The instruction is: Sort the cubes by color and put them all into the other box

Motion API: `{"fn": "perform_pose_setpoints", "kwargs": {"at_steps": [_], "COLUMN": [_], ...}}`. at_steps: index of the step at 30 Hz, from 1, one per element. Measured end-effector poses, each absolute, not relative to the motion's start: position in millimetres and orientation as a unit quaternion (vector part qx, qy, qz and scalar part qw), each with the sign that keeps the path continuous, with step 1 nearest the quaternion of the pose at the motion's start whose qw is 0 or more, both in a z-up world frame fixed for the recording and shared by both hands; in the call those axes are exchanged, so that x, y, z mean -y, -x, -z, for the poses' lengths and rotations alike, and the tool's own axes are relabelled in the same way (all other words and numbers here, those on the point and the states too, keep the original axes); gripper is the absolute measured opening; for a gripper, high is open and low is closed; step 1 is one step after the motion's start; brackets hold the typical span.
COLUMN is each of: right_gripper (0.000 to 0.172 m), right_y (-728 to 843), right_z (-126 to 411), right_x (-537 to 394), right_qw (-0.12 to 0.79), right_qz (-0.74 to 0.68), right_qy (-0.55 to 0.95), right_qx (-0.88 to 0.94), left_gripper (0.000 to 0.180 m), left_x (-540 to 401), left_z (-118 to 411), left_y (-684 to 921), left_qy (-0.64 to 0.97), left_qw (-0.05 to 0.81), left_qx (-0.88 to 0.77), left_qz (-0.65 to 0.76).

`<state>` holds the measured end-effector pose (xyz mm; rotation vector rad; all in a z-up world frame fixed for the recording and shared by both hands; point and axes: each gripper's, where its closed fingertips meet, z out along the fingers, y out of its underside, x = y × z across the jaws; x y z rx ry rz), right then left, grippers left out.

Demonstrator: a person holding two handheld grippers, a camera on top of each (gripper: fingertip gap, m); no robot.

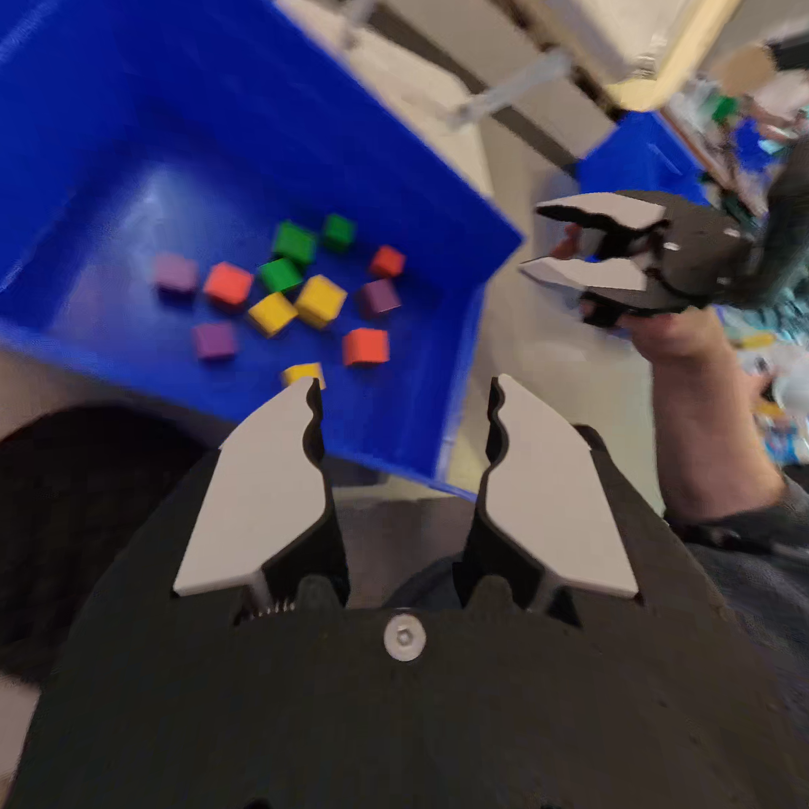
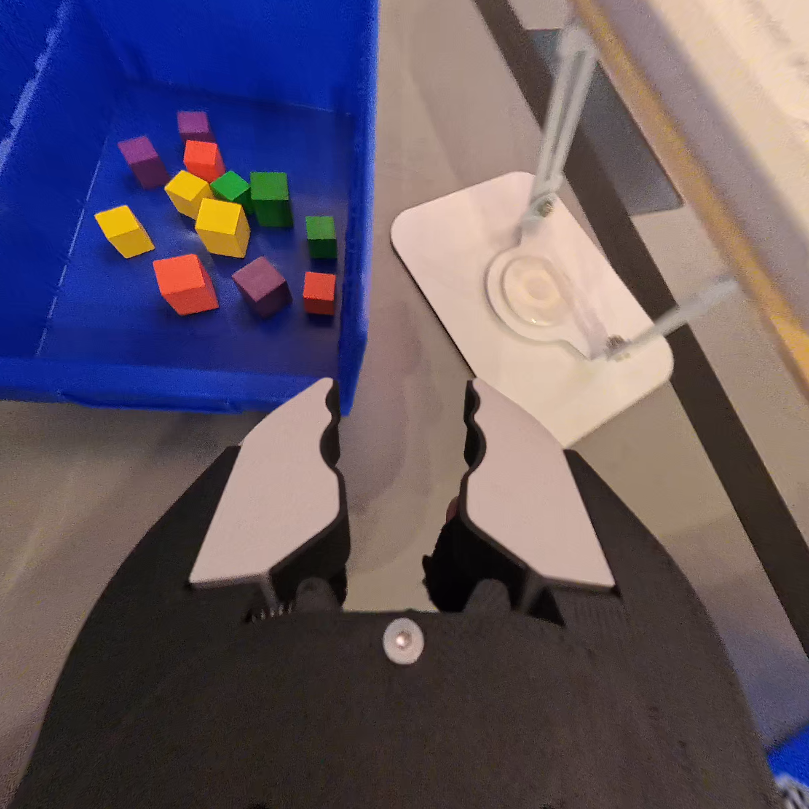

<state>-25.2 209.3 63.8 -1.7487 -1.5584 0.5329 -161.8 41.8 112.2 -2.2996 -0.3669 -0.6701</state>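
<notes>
While both the left gripper and right gripper hang spread and empty, picking one color's cubes first from the blue box seems wise.

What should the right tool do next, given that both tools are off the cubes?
Probably swing the right tool left over the blue plastic box's wall and down toward the small red cube nearest that wall. Its fingers stand apart with nothing between them, it hangs over the bare grey table just outside the box, and all the coloured cubes still lie mixed inside.
</notes>
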Motion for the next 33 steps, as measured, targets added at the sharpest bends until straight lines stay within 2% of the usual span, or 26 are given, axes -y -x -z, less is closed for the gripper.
{"fn": "perform_pose_setpoints", "kwargs": {"at_steps": [3,6,8,13,16,20,22,27,33], "right_gripper": [0.049,0.044,0.04,0.03,0.024,0.013,0.013,0.008,0.009], "right_y": [52,62,66,68,68,71,73,78,106], "right_z": [-42,-24,-18,-10,-8,-1,-1,-1,-1], "right_x": [-201,-203,-202,-201,-199,-194,-194,-197,-206], "right_qw": [0.312,0.291,0.282,0.277,0.276,0.272,0.273,0.267,0.284], "right_qz": [-0.258,-0.247,-0.243,-0.223,-0.214,-0.204,-0.205,-0.219,-0.2], "right_qy": [0.678,0.681,0.682,0.681,0.68,0.678,0.683,0.693,0.698], "right_qx": [0.613,0.625,0.629,0.64,0.644,0.651,0.646,0.633,0.626], "left_gripper": [0.041,0.029,0.042,0.055,0.065,0.064,0.056,0.054,0.052], "left_x": [-26,-30,-33,-8,-4,-24,-30,-46,-74], "left_z": [-90,-84,-87,-82,-66,-46,-35,-32,-32], "left_y": [192,198,197,207,205,193,189,205,252], "left_qy": [0.867,0.832,0.829,0.849,0.844,0.835,0.837,0.837,0.837], "left_qw": [0.359,0.383,0.391,0.383,0.356,0.331,0.317,0.315,0.322], "left_qx": [0.236,0.275,0.273,0.266,0.294,0.303,0.302,0.299,0.301], "left_qz": [0.254,0.292,0.293,0.247,0.274,0.318,0.329,0.331,0.325]}}
